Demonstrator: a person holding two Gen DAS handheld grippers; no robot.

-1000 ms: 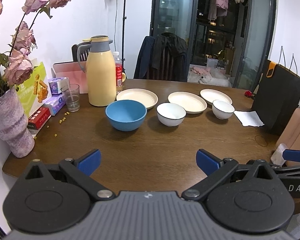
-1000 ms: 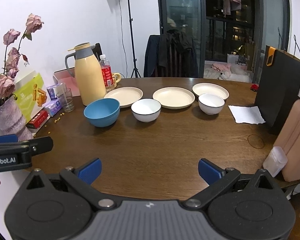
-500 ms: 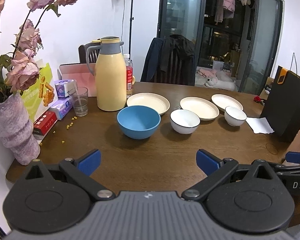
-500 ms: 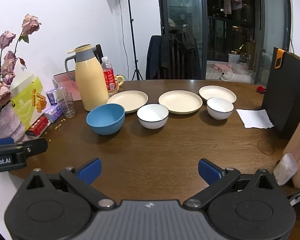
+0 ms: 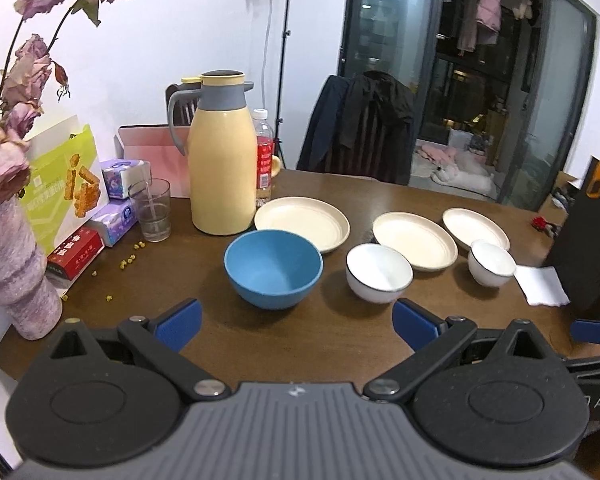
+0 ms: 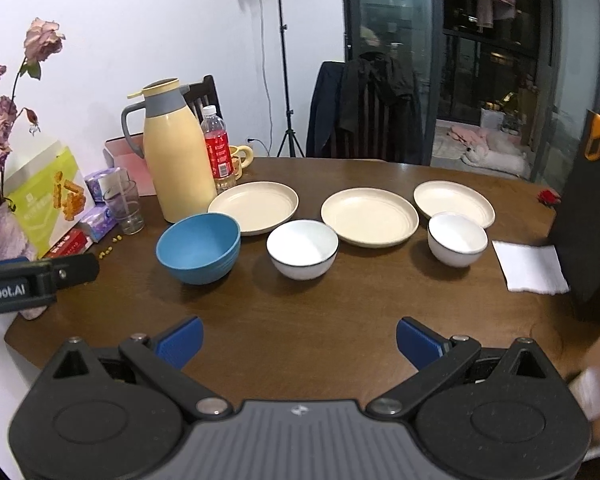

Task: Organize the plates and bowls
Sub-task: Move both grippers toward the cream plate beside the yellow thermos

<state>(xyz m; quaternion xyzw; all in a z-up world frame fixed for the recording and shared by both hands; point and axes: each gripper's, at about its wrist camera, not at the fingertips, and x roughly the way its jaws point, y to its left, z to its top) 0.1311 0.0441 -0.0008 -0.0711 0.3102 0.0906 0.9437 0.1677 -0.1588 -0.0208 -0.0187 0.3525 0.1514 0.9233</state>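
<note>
Both wrist views look forward and slightly down from the near edge of the counter (image 5: 340, 336), each over its own tongs at the lower frame. The left view sits closer and further left, nearest the blue bowl (image 5: 273, 267). Both share the row of dishes and the yellow jug (image 6: 178, 152).

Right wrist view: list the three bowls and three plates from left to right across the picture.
blue bowl → left cream plate → middle white bowl → middle cream plate → small right white bowl. The right cream plate overlaps that last bowl, so its place is unclear.
</note>
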